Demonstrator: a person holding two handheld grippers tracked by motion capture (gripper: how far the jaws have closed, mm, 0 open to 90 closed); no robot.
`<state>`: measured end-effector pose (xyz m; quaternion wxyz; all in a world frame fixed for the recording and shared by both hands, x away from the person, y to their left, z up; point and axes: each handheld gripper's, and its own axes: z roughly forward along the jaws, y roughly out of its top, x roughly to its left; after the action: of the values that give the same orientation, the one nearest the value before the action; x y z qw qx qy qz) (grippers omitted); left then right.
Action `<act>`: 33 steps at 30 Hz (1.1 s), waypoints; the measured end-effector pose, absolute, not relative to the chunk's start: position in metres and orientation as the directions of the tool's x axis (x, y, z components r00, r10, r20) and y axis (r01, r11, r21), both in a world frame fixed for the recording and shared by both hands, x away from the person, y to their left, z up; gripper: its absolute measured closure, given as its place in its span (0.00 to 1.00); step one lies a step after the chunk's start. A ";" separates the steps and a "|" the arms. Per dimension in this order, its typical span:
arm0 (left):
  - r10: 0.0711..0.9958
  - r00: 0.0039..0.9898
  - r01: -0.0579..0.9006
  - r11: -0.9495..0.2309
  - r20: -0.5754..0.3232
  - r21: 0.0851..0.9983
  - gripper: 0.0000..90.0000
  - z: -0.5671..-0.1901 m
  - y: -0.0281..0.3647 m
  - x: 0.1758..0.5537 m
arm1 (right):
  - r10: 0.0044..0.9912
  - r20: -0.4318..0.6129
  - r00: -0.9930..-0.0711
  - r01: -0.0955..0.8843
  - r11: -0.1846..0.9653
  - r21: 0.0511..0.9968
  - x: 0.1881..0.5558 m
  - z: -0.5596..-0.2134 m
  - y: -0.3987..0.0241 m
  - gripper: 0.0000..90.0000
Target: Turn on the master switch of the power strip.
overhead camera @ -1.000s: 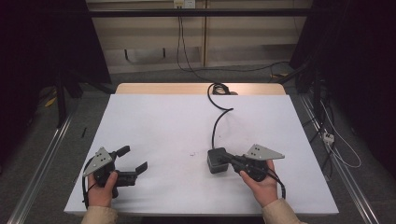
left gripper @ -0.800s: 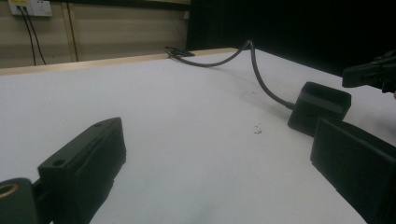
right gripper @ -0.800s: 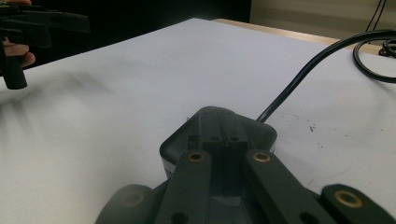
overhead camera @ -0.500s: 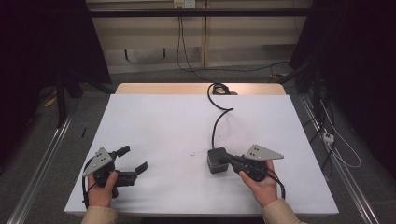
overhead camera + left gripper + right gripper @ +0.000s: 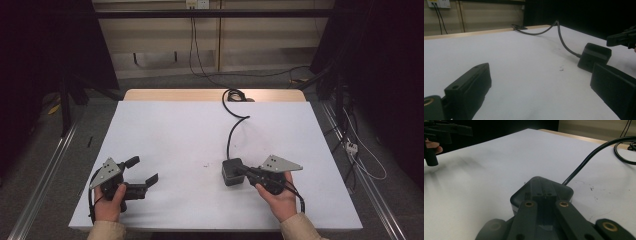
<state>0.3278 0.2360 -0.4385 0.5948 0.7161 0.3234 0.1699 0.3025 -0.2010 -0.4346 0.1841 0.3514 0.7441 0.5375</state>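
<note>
White table [image 5: 175, 130]: your right gripper [image 5: 246, 171] has its fingers closed together on top of the black adapter [image 5: 231, 171]; your left gripper [image 5: 141, 172] rests with fingers wide apart, holding nothing.

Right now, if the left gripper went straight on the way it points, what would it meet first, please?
Probably the black box on the cable: the left gripper has open jaws that aim across bare table toward it, though the line may pass just beside it.

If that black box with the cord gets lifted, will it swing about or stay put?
The black box looks blocky and flat-bottomed, so it probably won't roll. Its thick cord holds a curve above the table, so it seems springy and may tug the box sideways. The right hand-held gripper looks shut over it.
</note>
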 end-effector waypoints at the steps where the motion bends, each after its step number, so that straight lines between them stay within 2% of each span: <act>1: 0.666 0.733 0.261 -0.083 -0.141 0.962 0.03 -0.439 0.236 0.328 | 0.721 0.102 -0.685 0.324 0.176 0.930 0.303 -0.435 -0.201 1.00; 33: 0.665 0.734 0.260 -0.087 -0.138 0.962 0.03 -0.438 0.236 0.328 | 0.717 0.091 -0.691 0.324 0.195 0.926 0.306 -0.436 -0.197 1.00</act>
<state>0.3279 0.2361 -0.4385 0.5939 0.7172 0.3223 0.1705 0.3057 -0.1966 -0.4363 0.1847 0.3469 0.7505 0.5313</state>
